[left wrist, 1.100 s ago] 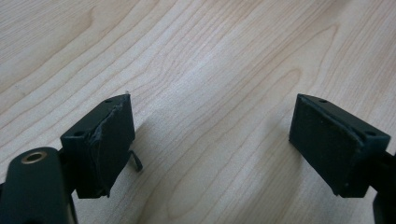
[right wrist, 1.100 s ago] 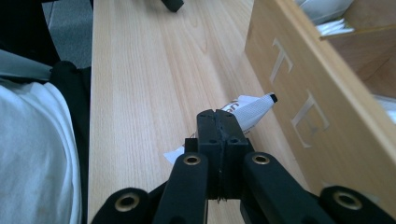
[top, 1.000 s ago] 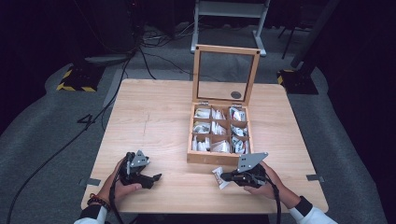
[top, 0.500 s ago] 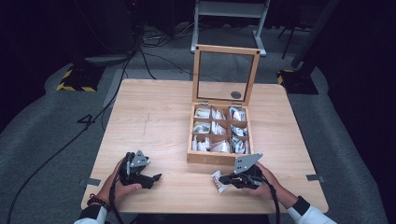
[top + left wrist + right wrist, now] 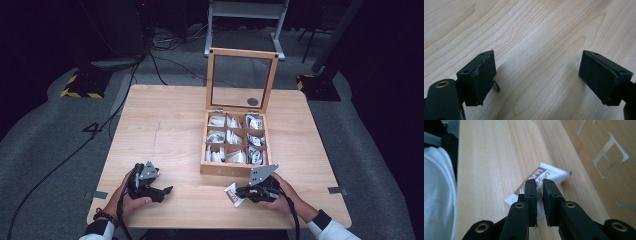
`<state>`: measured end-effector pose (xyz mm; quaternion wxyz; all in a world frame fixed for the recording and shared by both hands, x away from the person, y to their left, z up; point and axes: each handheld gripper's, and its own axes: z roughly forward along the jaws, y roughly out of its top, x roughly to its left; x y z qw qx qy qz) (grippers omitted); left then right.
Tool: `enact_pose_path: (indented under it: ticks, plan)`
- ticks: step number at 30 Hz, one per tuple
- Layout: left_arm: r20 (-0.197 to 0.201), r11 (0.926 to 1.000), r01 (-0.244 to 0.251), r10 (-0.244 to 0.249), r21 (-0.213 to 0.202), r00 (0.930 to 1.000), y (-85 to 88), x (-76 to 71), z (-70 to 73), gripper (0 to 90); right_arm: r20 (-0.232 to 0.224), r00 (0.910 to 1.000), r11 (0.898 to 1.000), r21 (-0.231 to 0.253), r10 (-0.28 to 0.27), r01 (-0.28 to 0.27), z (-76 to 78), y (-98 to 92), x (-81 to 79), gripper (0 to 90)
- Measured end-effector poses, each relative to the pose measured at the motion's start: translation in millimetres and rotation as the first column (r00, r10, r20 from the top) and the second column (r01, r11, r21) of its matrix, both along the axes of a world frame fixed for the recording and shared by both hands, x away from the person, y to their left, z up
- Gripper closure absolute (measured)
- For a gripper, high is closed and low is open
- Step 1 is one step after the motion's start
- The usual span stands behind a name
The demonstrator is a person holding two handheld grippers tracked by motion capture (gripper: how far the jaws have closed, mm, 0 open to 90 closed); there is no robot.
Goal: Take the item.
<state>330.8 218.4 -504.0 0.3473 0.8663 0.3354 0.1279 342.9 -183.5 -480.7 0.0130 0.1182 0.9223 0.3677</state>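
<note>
Most compartments of the wooden box (image 5: 234,169) near the table's (image 5: 165,120) right half already hold sachets, and its glass lid (image 5: 242,80) stands upright, so the sorting looks well advanced; one white-and-brown tea sachet (image 5: 233,194) is out of the box, lying on the table close to the near edge, just in front of the box's front wall. The right gripper (image 5: 240,192) is at that sachet: in the right gripper view its jaws have just been opening, a narrow gap shows between them, and the sachet (image 5: 541,178) lies under and beyond the tips, one edge seemingly between the pads, though the blur makes it hard to say whether they press it. The left gripper (image 5: 167,190) rests near the near-left corner, jaws spread wide over bare wood, carrying nothing.
</note>
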Motion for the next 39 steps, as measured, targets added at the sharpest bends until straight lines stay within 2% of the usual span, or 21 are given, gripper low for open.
enact_pose_path:
  ticks: [8,16,22,25,29,32,36,39]
  plan:
    - [-0.002,1.0000,-0.002,0.002,-0.003,1.0000,0.0,-0.3,-0.1,14.7,0.030,0.9993,0.999,-0.037,-0.020,0.021,-1.2,-4.0,-0.1,68.7]
    - [-0.001,1.0000,-0.007,0.007,-0.002,1.0000,-0.2,-0.7,-0.1,14.7,0.040,0.9984,0.999,0.020,-0.040,0.039,10.8,-19.8,-1.5,52.1]
    - [0.000,0.9998,-0.022,0.022,0.000,0.9998,-1.2,-1.7,0.0,14.7,0.073,0.9965,0.999,0.016,-0.039,0.038,17.8,-27.3,-4.9,44.1]
    - [-0.001,0.9996,-0.029,0.029,-0.001,0.9996,-2.3,-1.8,0.1,14.7,0.094,0.9940,0.998,0.019,-0.056,0.054,22.9,-31.8,-6.4,37.0]
    - [-0.015,0.9995,-0.025,0.025,0.019,0.9996,-3.2,-0.1,2.3,14.5,0.105,0.9910,0.996,0.036,-0.083,0.080,30.0,-40.7,-5.9,34.7]
    - [-0.023,0.9996,-0.015,0.015,0.022,0.9996,-2.1,2.4,2.9,14.5,0.109,0.9910,0.996,0.050,-0.078,0.073,36.7,-47.4,-6.3,35.0]
    - [-0.015,0.9986,-0.042,0.042,0.034,0.9990,-2.3,7.2,4.7,16.0,0.117,0.9849,0.990,0.081,-0.127,0.118,44.1,-56.8,-2.8,34.4]
    - [-0.008,0.9991,-0.038,0.038,0.021,0.9992,-2.9,11.0,7.9,16.5,0.125,0.9781,0.983,0.102,-0.166,0.154,49.7,-64.6,1.3,34.2]
